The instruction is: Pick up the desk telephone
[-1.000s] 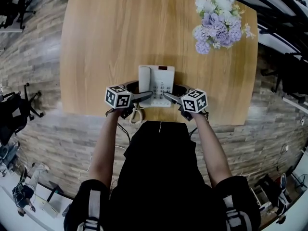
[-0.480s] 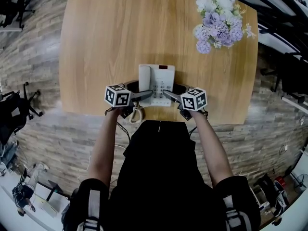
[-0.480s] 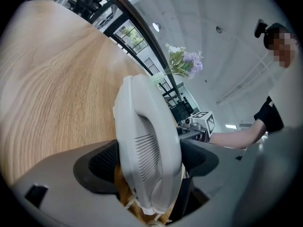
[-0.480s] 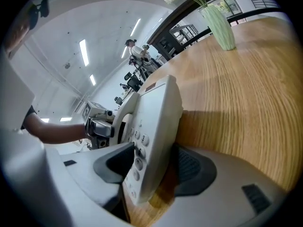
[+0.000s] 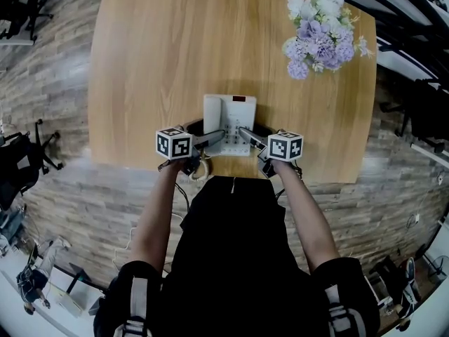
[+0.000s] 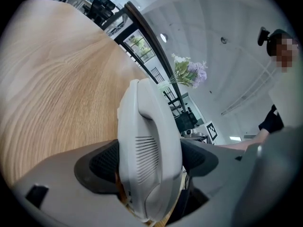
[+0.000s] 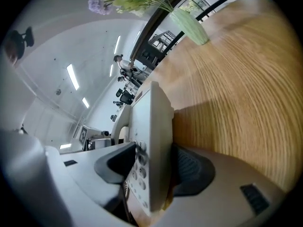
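Left tongs (image 5: 216,136) squeeze the handset side of the desk telephone (image 5: 236,109). Right tongs (image 5: 243,133), just closing, squeeze its button side. Both hide its near edge.

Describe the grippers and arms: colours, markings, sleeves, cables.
Both the left gripper and right gripper have grey tapered jaws with black textured pads, and each carries a white cube with black square markers. Thin dark cables trail below them. Short black sleeves with pale stripes; forearms bare. The right jaws have just been closing, the white desk telephone between them.
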Tool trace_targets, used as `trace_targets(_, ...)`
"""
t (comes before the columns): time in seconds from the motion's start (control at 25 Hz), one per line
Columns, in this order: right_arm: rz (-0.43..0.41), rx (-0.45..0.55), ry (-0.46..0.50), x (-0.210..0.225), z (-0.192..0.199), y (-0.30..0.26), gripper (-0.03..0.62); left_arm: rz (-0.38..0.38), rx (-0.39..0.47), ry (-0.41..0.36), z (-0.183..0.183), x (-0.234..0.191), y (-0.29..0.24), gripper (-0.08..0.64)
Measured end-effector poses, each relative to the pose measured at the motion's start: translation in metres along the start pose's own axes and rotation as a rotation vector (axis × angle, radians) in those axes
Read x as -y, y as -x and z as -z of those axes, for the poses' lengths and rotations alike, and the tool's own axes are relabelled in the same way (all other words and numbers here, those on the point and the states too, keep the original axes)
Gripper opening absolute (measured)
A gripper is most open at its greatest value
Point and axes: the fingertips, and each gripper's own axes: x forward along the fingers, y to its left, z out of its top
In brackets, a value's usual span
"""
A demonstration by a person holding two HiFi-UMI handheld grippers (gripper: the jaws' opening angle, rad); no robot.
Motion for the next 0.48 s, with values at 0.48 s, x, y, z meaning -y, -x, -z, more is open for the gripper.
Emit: trace_targets(0.48, 0.017, 0.003, -0.019, -0.0001, 0.0011, 0.0000, 0.244, -0.013, -0.022, 0.034, -0.0004, -0.0011, 0.0003, 0.388)
